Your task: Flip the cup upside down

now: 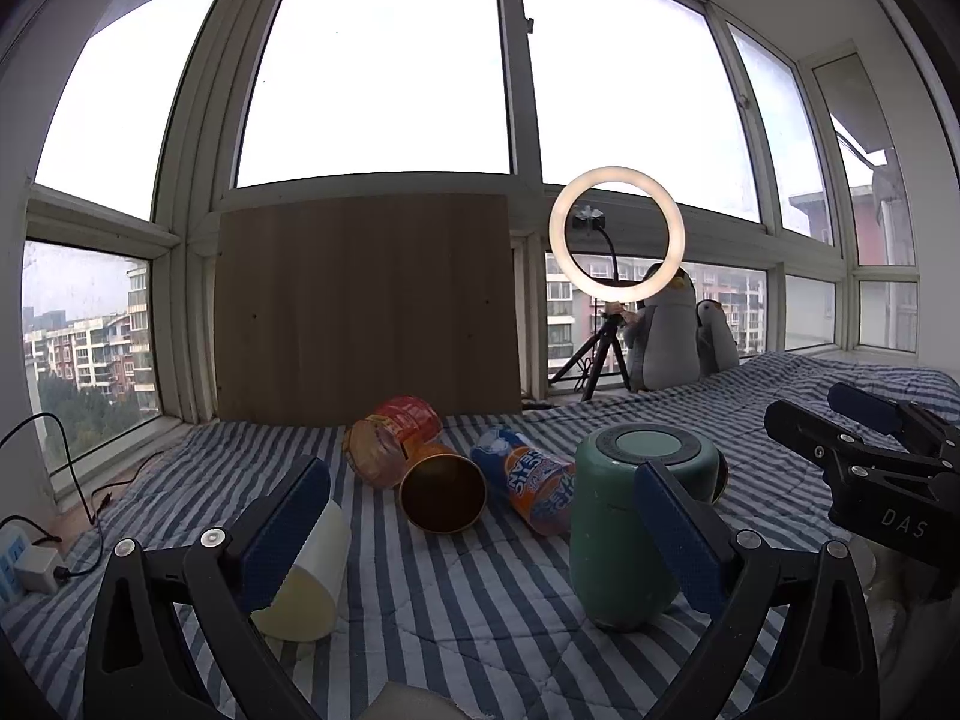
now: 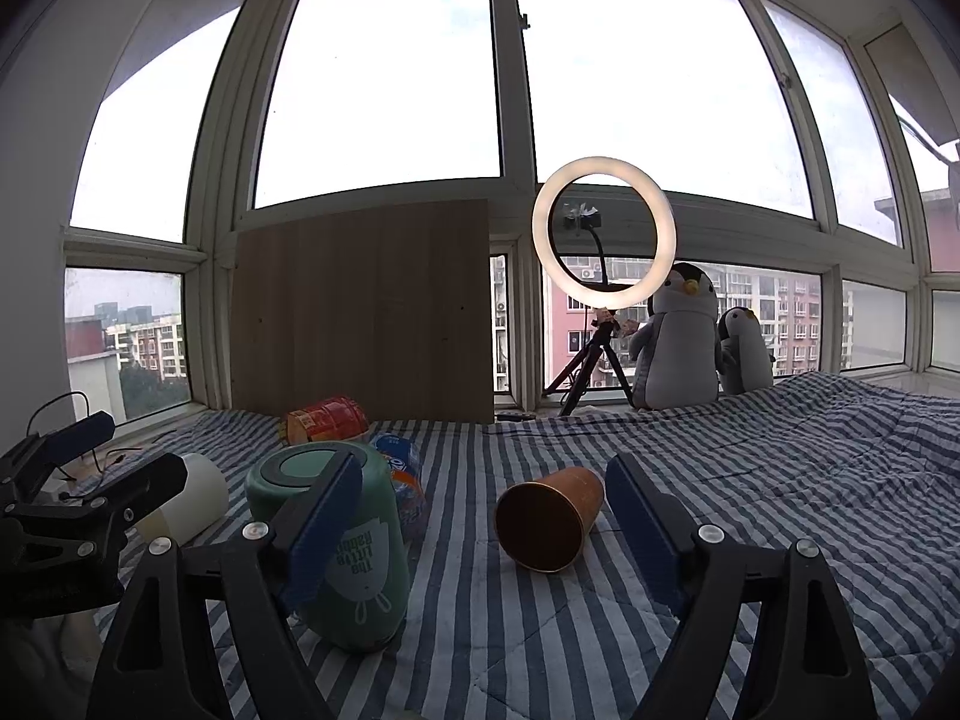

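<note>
The big green cup (image 2: 345,546) stood upside down on the striped blue bed (image 2: 750,510). Both the left gripper (image 1: 480,546) and right gripper (image 2: 480,528) had jaws spread wide, holding nothing.

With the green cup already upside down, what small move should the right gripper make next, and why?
Probably ease the right gripper forward around the copper cup. That cup lies on its side on the striped bedspread, mouth toward the camera, centred between the open jaws, not yet touched. The left gripper frames only bedding.
</note>
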